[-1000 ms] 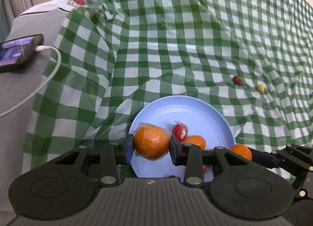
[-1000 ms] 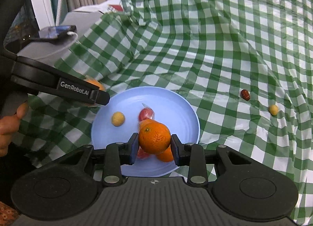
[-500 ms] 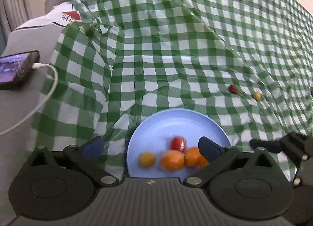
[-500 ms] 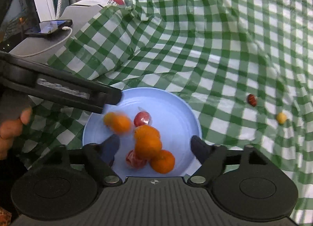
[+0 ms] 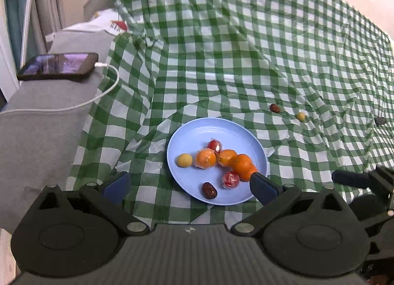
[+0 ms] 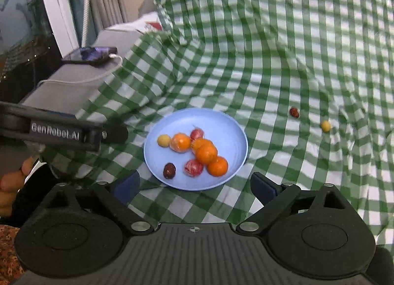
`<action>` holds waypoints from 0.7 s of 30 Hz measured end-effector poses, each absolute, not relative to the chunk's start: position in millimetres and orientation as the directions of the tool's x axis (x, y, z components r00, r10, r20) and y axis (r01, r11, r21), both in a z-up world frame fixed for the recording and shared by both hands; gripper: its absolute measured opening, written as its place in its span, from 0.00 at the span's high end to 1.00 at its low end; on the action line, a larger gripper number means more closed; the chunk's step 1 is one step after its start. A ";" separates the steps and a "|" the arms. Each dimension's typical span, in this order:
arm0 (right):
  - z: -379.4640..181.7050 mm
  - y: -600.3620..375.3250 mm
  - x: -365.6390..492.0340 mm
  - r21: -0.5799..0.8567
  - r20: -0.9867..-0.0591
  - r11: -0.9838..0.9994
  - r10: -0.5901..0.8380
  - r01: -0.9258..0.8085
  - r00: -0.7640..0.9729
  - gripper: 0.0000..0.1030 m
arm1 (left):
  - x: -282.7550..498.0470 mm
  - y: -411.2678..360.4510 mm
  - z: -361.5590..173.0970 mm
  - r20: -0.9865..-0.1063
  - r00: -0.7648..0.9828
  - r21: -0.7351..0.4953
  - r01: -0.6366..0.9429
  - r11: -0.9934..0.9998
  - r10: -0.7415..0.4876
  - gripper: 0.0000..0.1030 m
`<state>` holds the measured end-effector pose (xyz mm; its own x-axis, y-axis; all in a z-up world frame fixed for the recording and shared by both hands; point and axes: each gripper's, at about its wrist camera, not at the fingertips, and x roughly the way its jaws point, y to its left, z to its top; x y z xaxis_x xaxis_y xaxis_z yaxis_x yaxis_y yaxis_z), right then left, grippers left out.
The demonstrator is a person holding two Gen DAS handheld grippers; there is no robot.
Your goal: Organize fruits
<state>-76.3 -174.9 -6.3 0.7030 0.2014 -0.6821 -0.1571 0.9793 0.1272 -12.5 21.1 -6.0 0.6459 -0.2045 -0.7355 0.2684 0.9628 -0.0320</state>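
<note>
While both grippers hover near the plate, we record these items, largest first:

Tablecloth (image 5: 221,50): green-and-white check, rumpled, under everything we list.
Left gripper (image 5: 189,186): jaws spread wide, holding nothing, just short of the plate's near rim.
Right gripper (image 6: 194,186): jaws spread wide, holding nothing, at the plate's near edge.
Blue plate (image 5: 197,132): we count oranges (image 5: 242,164), two red wrapped fruits (image 5: 231,180), one yellow fruit (image 5: 185,160), one dark date (image 5: 209,190).
Phone (image 5: 59,66): on the grey armrest, cable attached.
Loose fruits: red date (image 5: 275,108) and small yellow fruit (image 5: 300,116), side by side, well apart from the plate.
</note>
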 end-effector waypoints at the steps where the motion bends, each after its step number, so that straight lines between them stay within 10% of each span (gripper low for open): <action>1: -3.4 -174.3 -81.1 0.124 -0.673 0.980 0.199 -0.157 0.712 0.06 | -18.1 21.0 -2.9 -0.727 0.655 -0.028 0.271 0.962 -0.206 0.00; 21: 28.5 -178.6 -136.4 0.082 -0.570 0.986 0.167 -0.147 0.805 0.06 | -76.9 19.1 31.3 -0.624 0.745 -0.022 0.286 0.958 -0.237 0.00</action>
<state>-136.4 -178.6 28.5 0.8047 0.1674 -0.5696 -0.1468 0.9857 0.0822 -76.9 19.1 31.3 0.7451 -0.2368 -0.6236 0.2859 0.9580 -0.0221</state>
